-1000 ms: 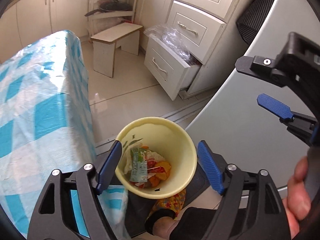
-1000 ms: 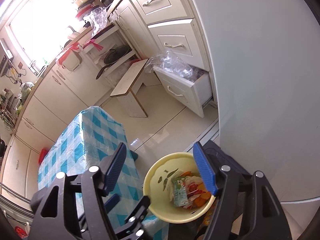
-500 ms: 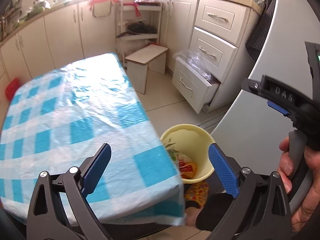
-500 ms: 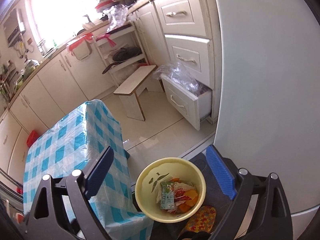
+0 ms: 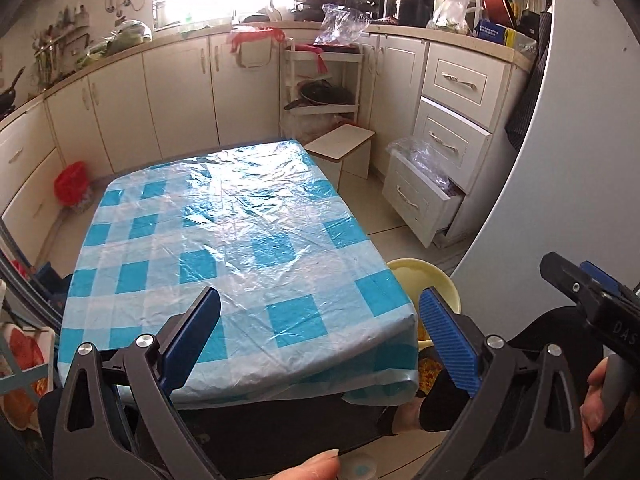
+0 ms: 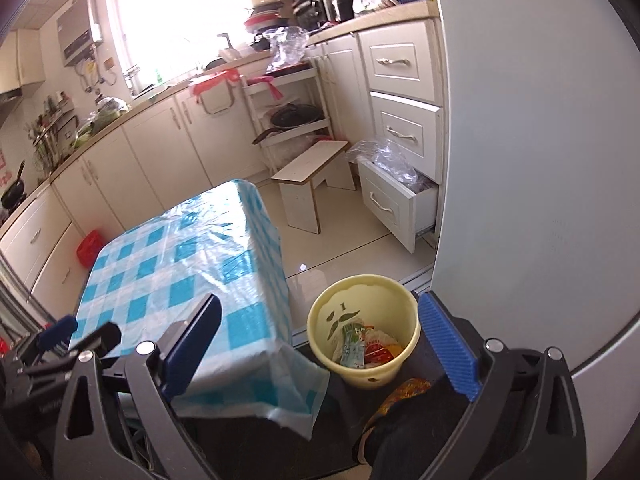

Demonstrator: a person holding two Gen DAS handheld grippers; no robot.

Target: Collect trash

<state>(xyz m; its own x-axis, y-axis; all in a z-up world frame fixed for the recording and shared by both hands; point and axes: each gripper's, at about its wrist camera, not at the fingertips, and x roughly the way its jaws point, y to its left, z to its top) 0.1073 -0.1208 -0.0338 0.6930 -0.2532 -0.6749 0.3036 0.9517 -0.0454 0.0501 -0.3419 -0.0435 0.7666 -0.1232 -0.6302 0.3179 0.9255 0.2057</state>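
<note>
A yellow bin [image 6: 366, 322] stands on the floor by the table's right corner, with wrappers and orange scraps [image 6: 362, 346] inside. In the left wrist view only its rim [image 5: 430, 278] shows past the table edge. My left gripper [image 5: 320, 340] is open and empty above the near end of the blue checked table [image 5: 224, 240]. My right gripper [image 6: 320, 344] is open and empty, held above the bin and the table corner [image 6: 256, 280]. The table top carries nothing that I can see.
A grey fridge [image 6: 540, 160] fills the right side. A low white stool [image 6: 310, 172] and an open drawer with plastic bags [image 6: 394, 196] stand beyond the bin. A red bag [image 5: 72, 186] sits by the cabinets at left. Tiled floor [image 6: 340, 248] lies between table and drawers.
The left gripper has swung up and left from over the bin to face the table top. The right gripper has pulled back and up a little. Both stayed open.
</note>
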